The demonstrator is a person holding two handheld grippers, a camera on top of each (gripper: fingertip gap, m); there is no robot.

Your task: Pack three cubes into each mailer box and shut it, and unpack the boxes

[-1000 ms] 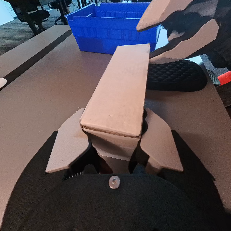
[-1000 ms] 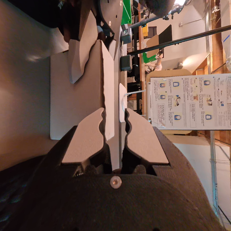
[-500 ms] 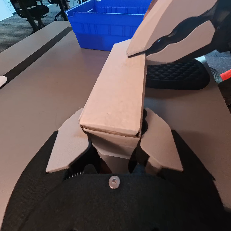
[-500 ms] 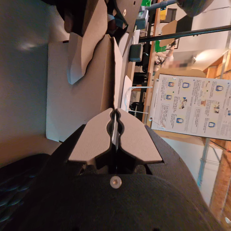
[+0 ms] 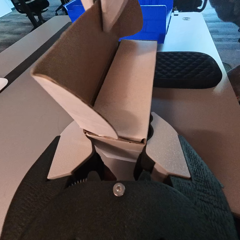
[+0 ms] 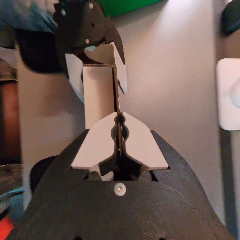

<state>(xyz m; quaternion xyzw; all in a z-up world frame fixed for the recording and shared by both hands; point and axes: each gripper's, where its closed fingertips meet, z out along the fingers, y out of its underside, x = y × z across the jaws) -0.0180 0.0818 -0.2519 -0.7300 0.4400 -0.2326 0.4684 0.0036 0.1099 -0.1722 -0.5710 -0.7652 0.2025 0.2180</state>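
grey table fills the scene, with a blue bin and a black pad at its far side. left gripper clamps the near end of a white box standing on the table. right gripper pinches the box's flap, lifted open to the left.

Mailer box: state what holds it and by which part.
The left gripper clamps the mailer box across its near end; the right gripper pinches the raised lid flap by its edge.
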